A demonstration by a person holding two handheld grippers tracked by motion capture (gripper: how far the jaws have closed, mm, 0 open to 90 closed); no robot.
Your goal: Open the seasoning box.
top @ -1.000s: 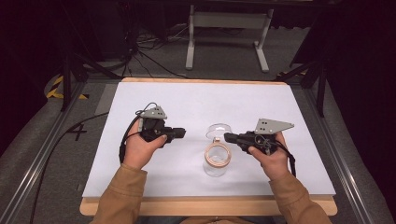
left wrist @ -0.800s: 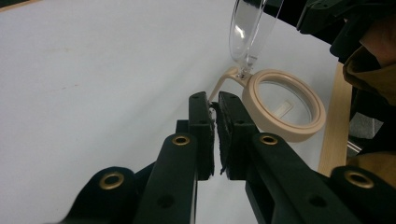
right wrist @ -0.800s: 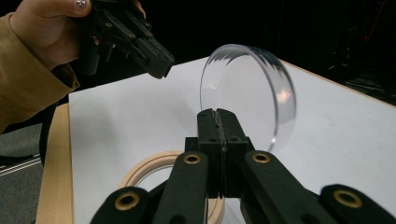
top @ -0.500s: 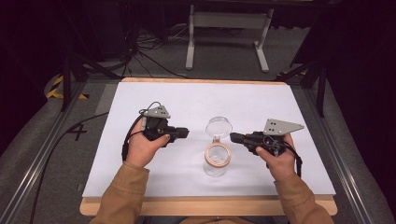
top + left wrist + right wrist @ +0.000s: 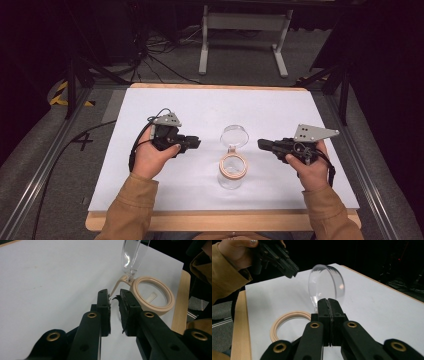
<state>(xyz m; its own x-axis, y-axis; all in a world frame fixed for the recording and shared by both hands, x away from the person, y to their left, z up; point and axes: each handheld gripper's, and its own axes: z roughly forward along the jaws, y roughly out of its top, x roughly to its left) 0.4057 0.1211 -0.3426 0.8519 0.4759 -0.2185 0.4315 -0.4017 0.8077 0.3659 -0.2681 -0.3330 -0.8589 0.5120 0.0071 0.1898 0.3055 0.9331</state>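
- Clear glass jar [image 5: 231,172] standing upright on the white table sheet [image 5: 200,107], near the middle, a little toward the near edge; smooth round wall, see-through to the sheet.
- Beige ring collar [image 5: 233,166] around the jar mouth, matte and rounded, also seen in the left gripper view [image 5: 153,295] and the right gripper view [image 5: 287,320].
- Round clear lid [image 5: 234,135] hinged open at the far side of the collar, tilted up, shallow dome shape with bright glints [image 5: 327,283]; thin beige hinge strap [image 5: 117,286] running out from the collar.
- Left gripper [image 5: 196,143] to the left of the jar, black, boxy, with a grey three-cornered plate; jaws parted by a narrow gap after just having been opening, worn ragged black pads [image 5: 125,306] with nothing pressed between them, strap tip just past the jaw tips.
- Right gripper [image 5: 261,144] to the right of the jar, clear of it; jaws closed flat together [image 5: 328,302], nothing held.
- Sheet smooth, matte, straight-edged, resting on a pale wooden tabletop [image 5: 220,220] with a strip showing at the near edge.
- Wide bare sheet far of the jar and to both sides; dark floor with cables [image 5: 155,60] and a metal stand [image 5: 240,30] beyond the far edge.
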